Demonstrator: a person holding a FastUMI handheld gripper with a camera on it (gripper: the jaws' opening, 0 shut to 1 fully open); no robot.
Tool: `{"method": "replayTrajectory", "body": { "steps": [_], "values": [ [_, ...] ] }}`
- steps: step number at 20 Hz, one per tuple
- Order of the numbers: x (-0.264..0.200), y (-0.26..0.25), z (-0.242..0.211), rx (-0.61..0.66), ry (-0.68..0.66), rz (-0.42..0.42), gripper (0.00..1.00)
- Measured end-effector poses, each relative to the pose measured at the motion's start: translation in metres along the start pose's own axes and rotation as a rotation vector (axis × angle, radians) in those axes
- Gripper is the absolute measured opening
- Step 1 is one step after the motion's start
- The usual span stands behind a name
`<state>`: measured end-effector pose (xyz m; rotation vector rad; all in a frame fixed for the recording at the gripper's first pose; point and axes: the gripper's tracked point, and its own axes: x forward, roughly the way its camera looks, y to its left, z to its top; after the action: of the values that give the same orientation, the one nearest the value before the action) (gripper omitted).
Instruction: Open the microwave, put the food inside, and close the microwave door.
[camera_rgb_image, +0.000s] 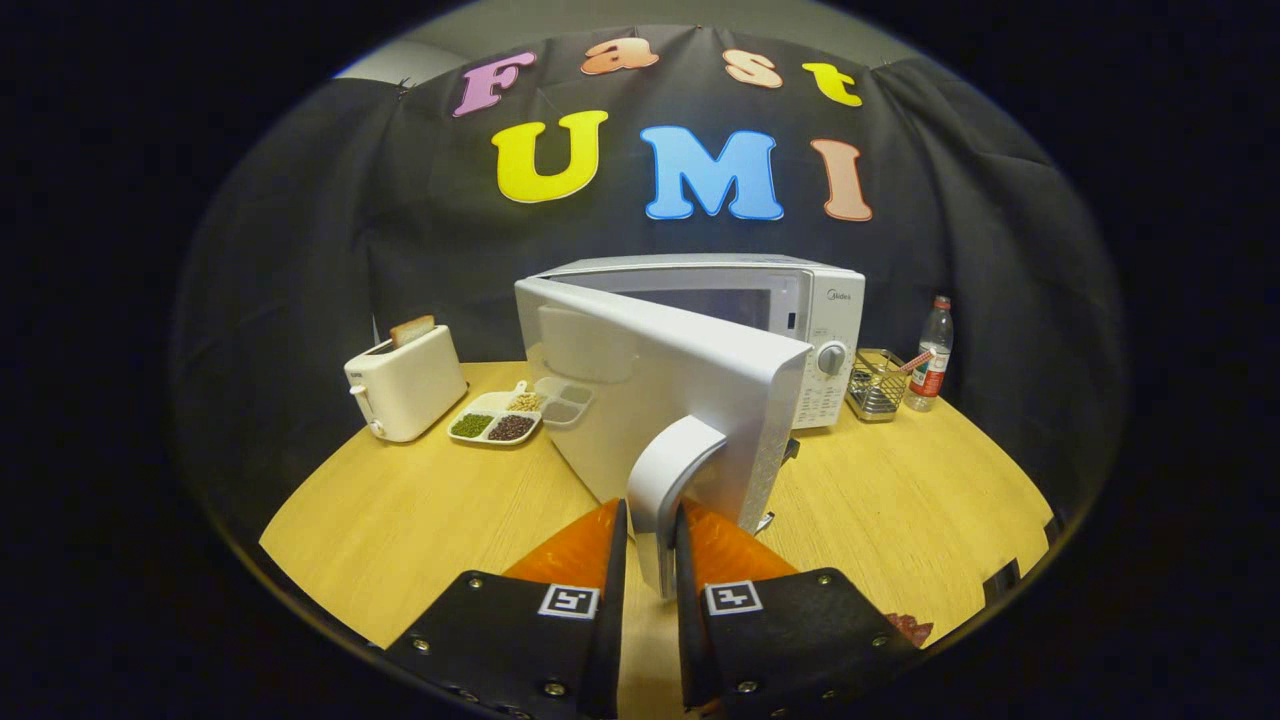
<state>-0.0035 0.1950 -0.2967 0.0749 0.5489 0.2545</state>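
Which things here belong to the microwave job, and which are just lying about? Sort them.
Job:
microwave
its door, partly open
door handle, gripped between the fingers
divided plate of food

Lying about:
toaster with a slice of bread
wire basket
bottle

My gripper (651, 545) points forward and slightly down, its two fingers nearly parallel with only a narrow gap between them. Both fingers press on the door handle (668, 480), one on each side of it, so the grip is clamped tight. The finger bases sit level with each other, neither one tilted higher.
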Motion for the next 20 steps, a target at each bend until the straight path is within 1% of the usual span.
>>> {"method": "replayTrajectory", "body": {
  "steps": [3,7,9,15,19,20],
  "values": [
    [-0.006,0.02,-0.003,-0.005,-0.011,0.003,0.24],
    [-0.013,0.039,-0.01,-0.018,-0.028,-0.021,0.25],
    [-0.016,0.051,-0.013,-0.02,-0.03,-0.02,0.25],
    [-0.027,0.097,-0.024,-0.044,-0.034,0.026,0.24],
    [-0.032,0.134,-0.029,-0.071,-0.035,0.094,0.24],
    [-0.031,0.138,-0.031,-0.081,-0.034,0.098,0.24]
  ]
}}
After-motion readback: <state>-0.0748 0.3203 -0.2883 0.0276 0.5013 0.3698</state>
